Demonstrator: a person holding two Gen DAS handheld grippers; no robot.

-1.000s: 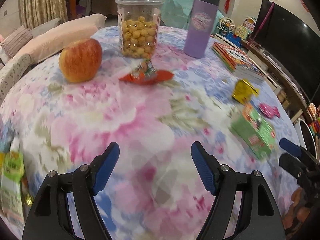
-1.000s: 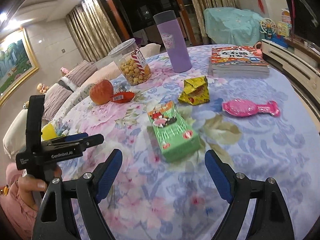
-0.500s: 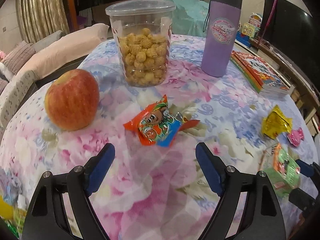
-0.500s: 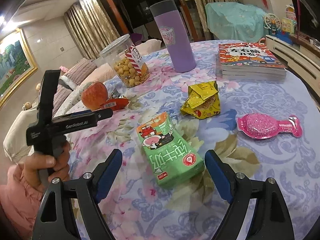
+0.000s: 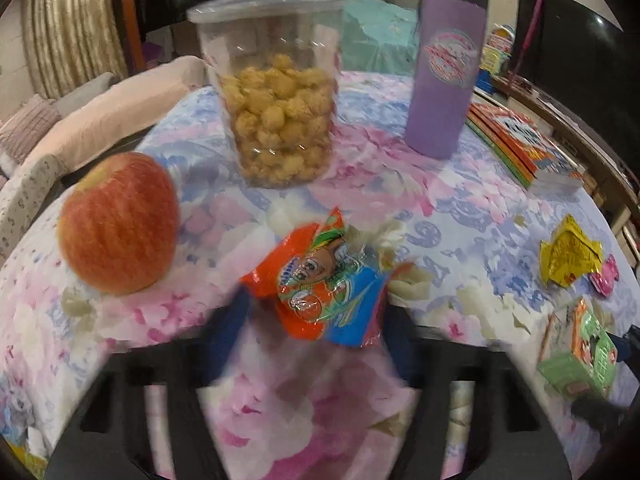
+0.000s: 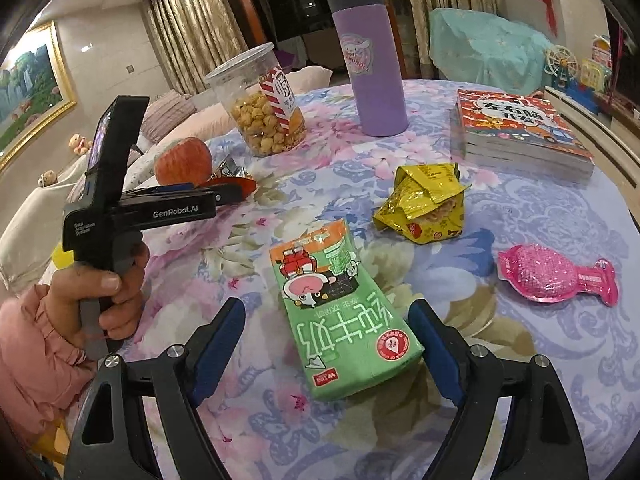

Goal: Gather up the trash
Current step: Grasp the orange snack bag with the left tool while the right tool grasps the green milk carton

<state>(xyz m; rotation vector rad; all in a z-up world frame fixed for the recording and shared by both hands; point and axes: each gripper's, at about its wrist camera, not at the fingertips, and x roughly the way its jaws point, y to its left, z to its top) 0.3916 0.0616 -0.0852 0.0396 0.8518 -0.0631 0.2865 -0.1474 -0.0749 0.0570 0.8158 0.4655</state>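
An orange and blue snack wrapper (image 5: pixel 320 276) lies on the flowered tablecloth between the blurred fingers of my left gripper (image 5: pixel 314 320). Its jaws are closing and the pads touch the wrapper's two sides. In the right wrist view a hand holds that left gripper (image 6: pixel 236 192), with its tip at the wrapper (image 6: pixel 236 178) beside the apple. A green milk carton (image 6: pixel 340 312) lies flat between the blue pads of my right gripper (image 6: pixel 328 320). These jaws are closing too, with a gap still showing at the left pad. A crumpled yellow wrapper (image 6: pixel 424 204) and a pink fish-shaped packet (image 6: pixel 556 274) lie beyond.
A red apple (image 5: pixel 118 224) sits left of the snack wrapper. Behind stand a clear jar of puffs (image 5: pixel 276 120) and a purple tumbler (image 5: pixel 444 72). A stack of books (image 6: pixel 520 128) lies at the far right of the round table. A sofa with cushions runs along the left.
Both grippers moved forward. The left one came up to the snack wrapper and narrowed its jaws around it. The right one came astride the green carton, its jaws slightly narrower.
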